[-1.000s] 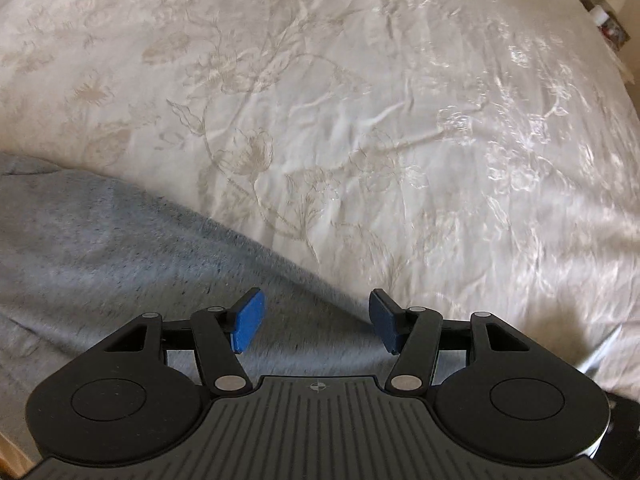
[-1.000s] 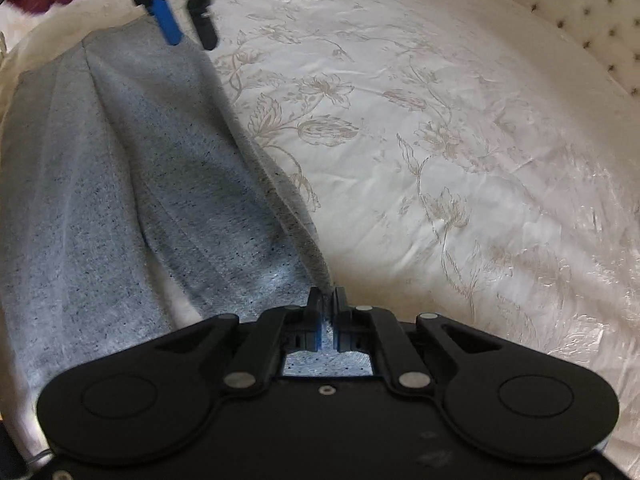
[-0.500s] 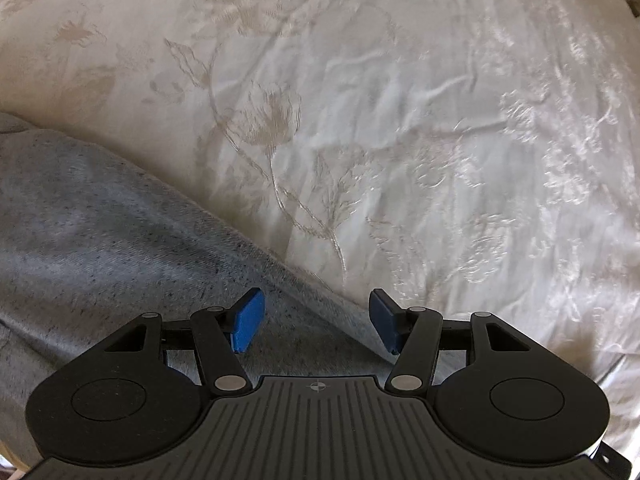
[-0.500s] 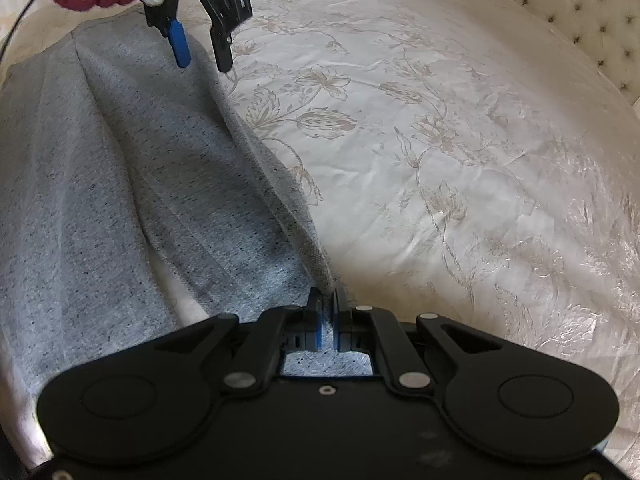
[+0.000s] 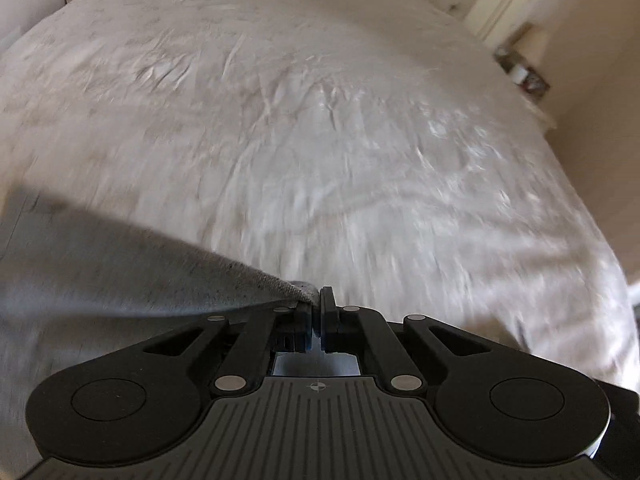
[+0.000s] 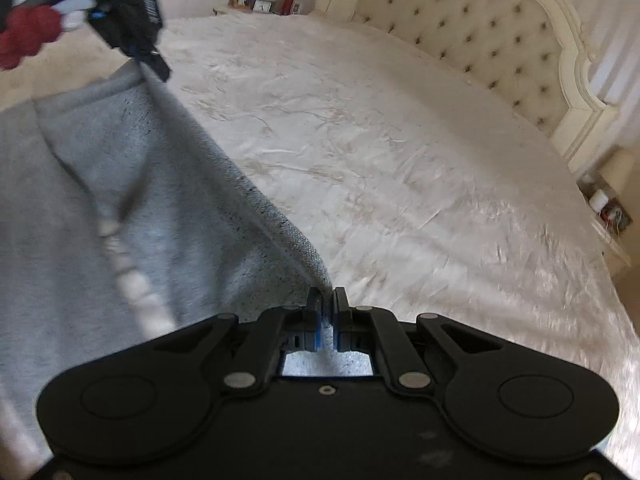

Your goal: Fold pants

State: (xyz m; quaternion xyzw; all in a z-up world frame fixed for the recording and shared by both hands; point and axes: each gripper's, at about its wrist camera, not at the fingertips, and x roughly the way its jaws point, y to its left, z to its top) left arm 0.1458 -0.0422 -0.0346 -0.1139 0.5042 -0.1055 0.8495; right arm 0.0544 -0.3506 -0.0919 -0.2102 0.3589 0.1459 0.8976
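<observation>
Only the right wrist view shows the tufted headboard.

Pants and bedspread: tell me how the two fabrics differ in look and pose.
The pants are speckled grey knit; the bedspread is glossy cream with a faint floral pattern. The pants hang lifted, pulled taut between the left claw and right claw; the bedspread lies flat on the bed. Both show creases.
</observation>
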